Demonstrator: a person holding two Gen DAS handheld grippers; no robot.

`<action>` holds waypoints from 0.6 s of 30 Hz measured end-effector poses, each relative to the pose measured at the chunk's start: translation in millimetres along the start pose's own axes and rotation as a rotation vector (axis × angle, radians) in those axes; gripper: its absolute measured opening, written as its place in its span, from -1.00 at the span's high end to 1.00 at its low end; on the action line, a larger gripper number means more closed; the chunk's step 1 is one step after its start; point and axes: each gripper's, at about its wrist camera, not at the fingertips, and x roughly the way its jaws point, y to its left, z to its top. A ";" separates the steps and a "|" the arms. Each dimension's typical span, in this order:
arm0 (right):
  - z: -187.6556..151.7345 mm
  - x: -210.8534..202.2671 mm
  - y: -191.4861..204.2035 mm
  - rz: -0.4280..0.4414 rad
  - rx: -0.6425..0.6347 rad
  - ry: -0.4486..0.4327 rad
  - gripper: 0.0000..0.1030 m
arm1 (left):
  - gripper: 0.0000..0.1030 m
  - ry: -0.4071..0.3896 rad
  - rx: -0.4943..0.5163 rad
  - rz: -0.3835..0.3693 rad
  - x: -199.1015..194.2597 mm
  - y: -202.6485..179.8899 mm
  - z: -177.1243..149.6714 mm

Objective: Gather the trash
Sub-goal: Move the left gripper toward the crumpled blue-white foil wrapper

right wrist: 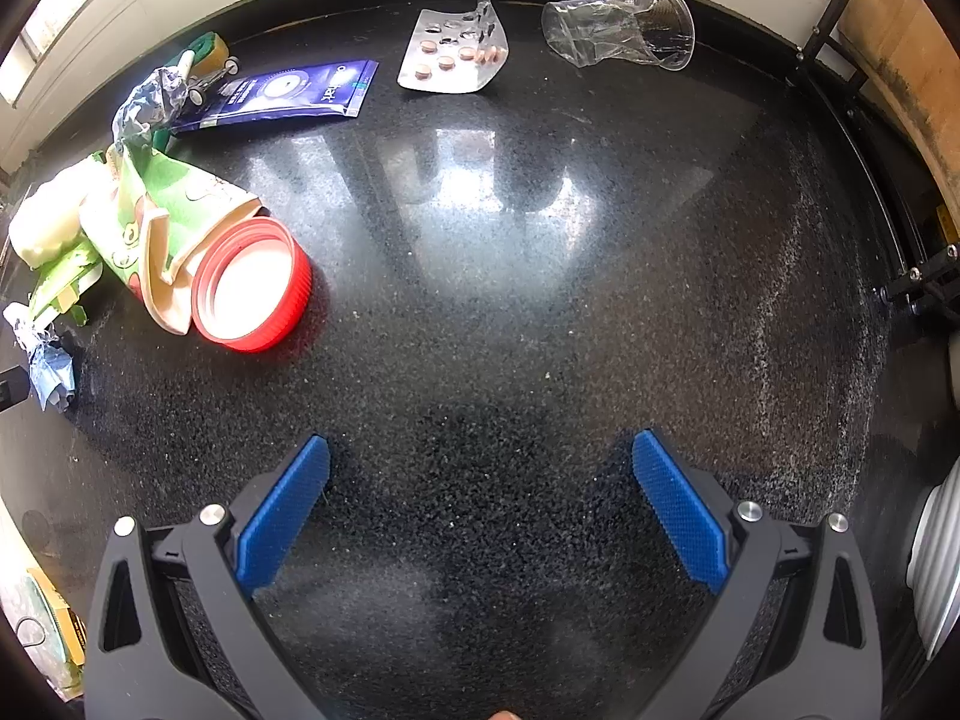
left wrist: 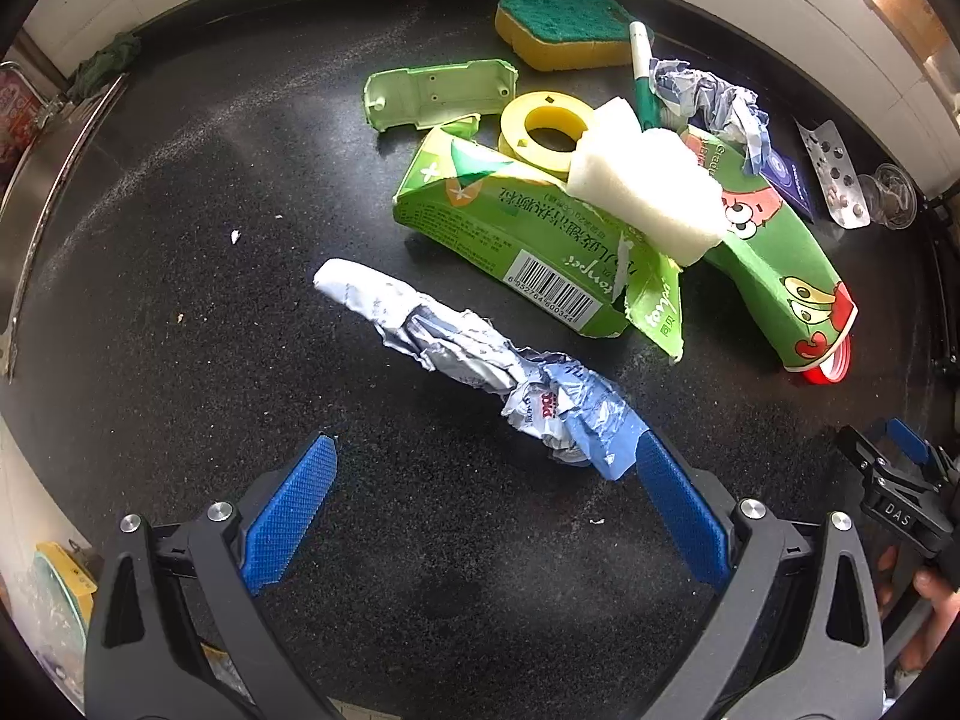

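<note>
Trash scattered over a dark speckled worktop (left wrist: 180,330), mostly heaped toward the far right in the left wrist view. Crumpled silver-blue wrapper (left wrist: 480,372) nearest, lying slantwise just ahead of the left tongs (left wrist: 486,468), its blue end right beside the right-hand pad (left wrist: 678,510); touching or only overlapping, cannot tell. Left tongs spread as wide as they go, nothing pinched, pointing steeply down at the worktop. Beyond the wrapper, a torn green carton (left wrist: 510,240) with a barcode, a white foam block (left wrist: 648,186) resting on top of it, and a flattened green paper cup (left wrist: 774,264) with cartoon figures to the right. Farther off, a yellow ring (left wrist: 540,126), a pale green plastic shell (left wrist: 438,93), a green-and-yellow sponge (left wrist: 564,30), a green-and-white pen (left wrist: 643,78) and a second crumpled wrapper (left wrist: 714,105).

Right tongs (right wrist: 480,480) likewise fully spread and empty, aimed steeply down over bare worktop, well apart from any item. Seen at the far right edge of the left wrist view too, with fingers of a hand (left wrist: 936,600) below them. In the right wrist view, a red lid (right wrist: 252,288) lying open side up against the mouth of the paper cup, at the left. Along the far edge, a dark blue sachet (right wrist: 282,93), a pill blister pack (right wrist: 450,54) with one side bent up, and a crushed clear plastic cup (right wrist: 618,27) on its side.
</note>
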 end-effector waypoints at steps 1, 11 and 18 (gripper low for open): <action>-0.3 -0.2 0.6 0.000 0.000 -0.002 -0.90 | -0.89 0.002 -0.003 0.001 3.1 3.3 1.2; -5.4 -1.6 2.9 -0.002 0.006 -0.012 -0.90 | -0.89 0.011 0.001 0.006 -10.6 32.2 -5.0; -3.2 -1.2 10.6 0.013 -0.052 0.019 -0.90 | -0.89 0.020 0.001 0.005 -10.0 24.0 2.8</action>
